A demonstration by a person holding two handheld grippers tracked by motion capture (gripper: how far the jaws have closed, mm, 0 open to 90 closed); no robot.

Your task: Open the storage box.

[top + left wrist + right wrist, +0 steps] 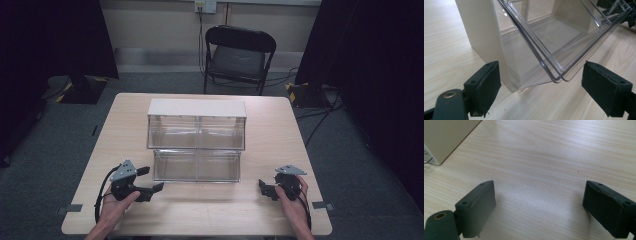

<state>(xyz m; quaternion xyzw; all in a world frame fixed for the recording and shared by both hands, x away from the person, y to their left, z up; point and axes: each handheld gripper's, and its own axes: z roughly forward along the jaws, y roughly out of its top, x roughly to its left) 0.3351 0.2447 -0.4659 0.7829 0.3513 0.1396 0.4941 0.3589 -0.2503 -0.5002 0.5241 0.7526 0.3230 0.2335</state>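
A white-framed bin cabinet stands mid-table with two rows of clear plastic bins. The lower bins are tilted out toward me. My left gripper rests on the table at the cabinet's front left corner, open and holding nothing. In the left gripper view its jaws stand wide apart, with the tilted clear bin's corner just beyond them, beside the white side wall. My right gripper lies at the front right, open, with bare wood between its jaws. The cabinet's corner shows at upper left.
The wooden table has free room in front of the cabinet and on both sides. A black folding chair stands behind the table. Dark curtains hang on both sides and cables lie on the floor at the right.
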